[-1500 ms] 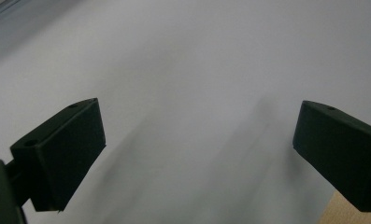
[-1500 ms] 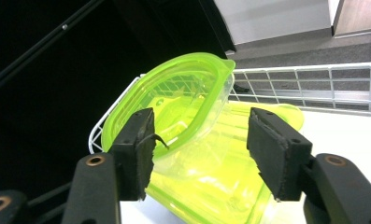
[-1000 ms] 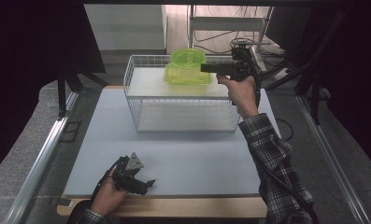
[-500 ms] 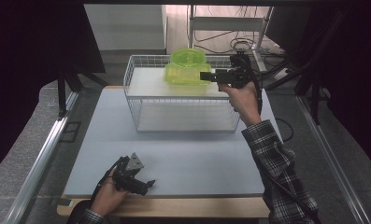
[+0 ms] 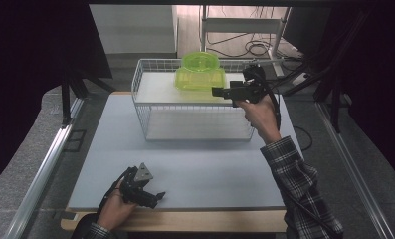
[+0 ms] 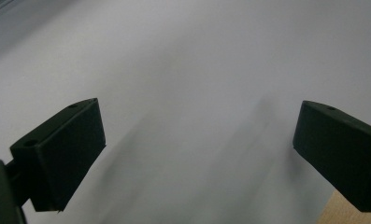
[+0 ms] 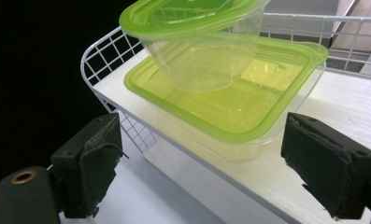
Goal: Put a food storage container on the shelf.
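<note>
At the upper centre of the high view, a square clear plastic container with a lime-green lid sits on the white shelf of a white wire basket, with a round clear bowl with a lime-green lid stacked tilted on top of it. The right gripper, just right of the containers, has just been opening its jaws; in the right gripper view they stand wide apart either side of the square container's near corner, not pressing it. At lower left, the left gripper rests on the pale grey table mat, jaws spread wide around nothing.
</note>
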